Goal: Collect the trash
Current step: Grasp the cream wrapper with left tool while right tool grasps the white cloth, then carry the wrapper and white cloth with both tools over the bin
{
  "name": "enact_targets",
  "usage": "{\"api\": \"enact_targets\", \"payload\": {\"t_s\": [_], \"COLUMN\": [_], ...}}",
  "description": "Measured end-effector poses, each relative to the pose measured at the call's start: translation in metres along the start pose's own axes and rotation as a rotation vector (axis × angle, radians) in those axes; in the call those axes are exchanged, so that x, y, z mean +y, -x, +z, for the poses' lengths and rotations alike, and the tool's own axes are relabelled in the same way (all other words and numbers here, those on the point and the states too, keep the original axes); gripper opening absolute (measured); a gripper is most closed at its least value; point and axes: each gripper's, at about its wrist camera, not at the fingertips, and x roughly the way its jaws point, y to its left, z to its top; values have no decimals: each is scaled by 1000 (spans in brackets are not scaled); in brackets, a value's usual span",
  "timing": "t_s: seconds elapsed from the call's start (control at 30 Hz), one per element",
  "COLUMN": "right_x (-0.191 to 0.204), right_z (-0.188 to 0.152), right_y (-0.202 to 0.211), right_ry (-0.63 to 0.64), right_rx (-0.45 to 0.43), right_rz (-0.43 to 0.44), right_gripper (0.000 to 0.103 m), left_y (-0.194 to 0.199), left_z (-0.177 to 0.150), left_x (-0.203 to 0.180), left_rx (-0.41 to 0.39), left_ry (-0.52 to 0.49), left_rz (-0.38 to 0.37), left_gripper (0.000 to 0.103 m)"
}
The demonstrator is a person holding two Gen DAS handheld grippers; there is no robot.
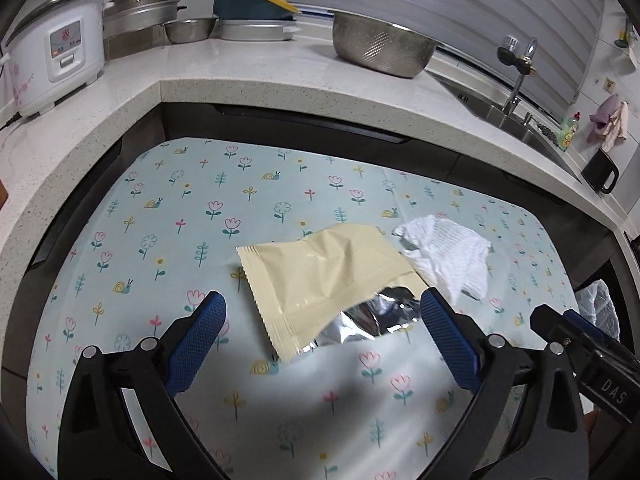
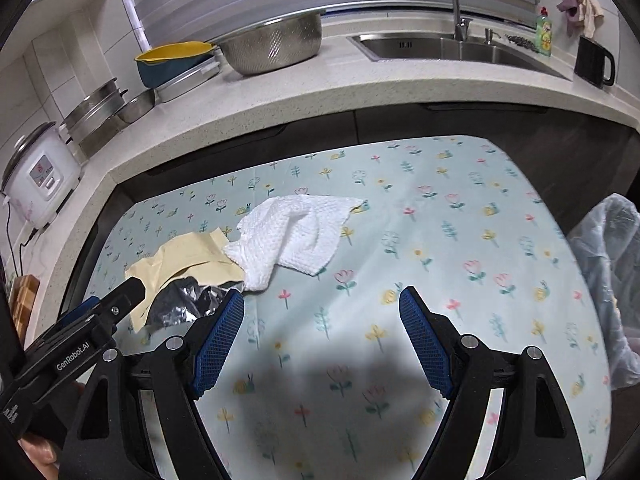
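The left tool [image 1: 323,312] hangs spread wide, empty, over the torn cream foil wrapper [image 1: 320,276] lying straight ahead on the floral tabletop [image 1: 168,208], torn end nearest. The right tool [image 2: 321,312], also spread and empty, faces the crumpled paper towel [image 2: 292,236] ahead-left.

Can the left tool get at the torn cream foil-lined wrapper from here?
Probably yes: the left tool is open, and the torn cream foil-lined wrapper lies flat between its fingers with nothing in front; the crumpled white paper towel only touches its far corner.

surface: floral tablecloth [image 1: 208,200] I see covering the table
on it: cream foil wrapper [image 1: 320,276], touching white paper towel [image 1: 448,256]
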Motion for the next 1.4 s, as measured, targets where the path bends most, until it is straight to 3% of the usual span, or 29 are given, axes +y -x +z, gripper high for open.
{"api": "enact_targets", "payload": {"t_s": [0.37, 0.47, 0.53, 0.57, 0.63, 0.7, 0.73, 0.77, 0.83, 0.87, 0.9, 1.4], "right_x": [10, 12, 15, 16, 17, 14, 12, 10, 5, 3, 0, -77], "right_z": [21, 21, 19, 18, 17, 17, 16, 16, 15, 15, 14, 17], "right_y": [-62, -74, -81, -81, -81, -81, -78, -75, -69, -65, -61, 49], "right_ry": [-38, -39, -27, -18, -3, -11, -16, -16, -19, -21, -23, -94], "right_rx": [52, 65, 77, 75, 71, 78, 71, 65, 59, 56, 52, -95], "right_rz": [51, 58, 59, 50, 50, 61, 61, 59, 61, 60, 58, -9], "right_gripper": [76, 69, 51, 47, 23, 12, 11, 11, 10, 10, 10, 9], "left_y": [-49, -57, -60, -60, -58, -56, -54, -52, -47, -44, -39, 42], "left_z": [12, 12, 13, 13, 14, 15, 16, 16, 16, 16, 16, 18], "left_x": [11, 11, 10, 9, 7, 3, 2, -1, -6, -9, -14, -85], "left_rx": [87, 103, 103, 102, 95, 94, 89, 89, 82, 75, 67, -27], "left_ry": [64, 90, 99, 98, 96, 86, 83, 74, 64, 56, 38, -69], "left_rz": [-64, -89, -98, -103, -114, -127, -127, -138, -147, -154, -160, -233], "left_gripper": [93, 93, 89, 85, 73, 58, 53, 39, 36, 29, 16, 10]}}
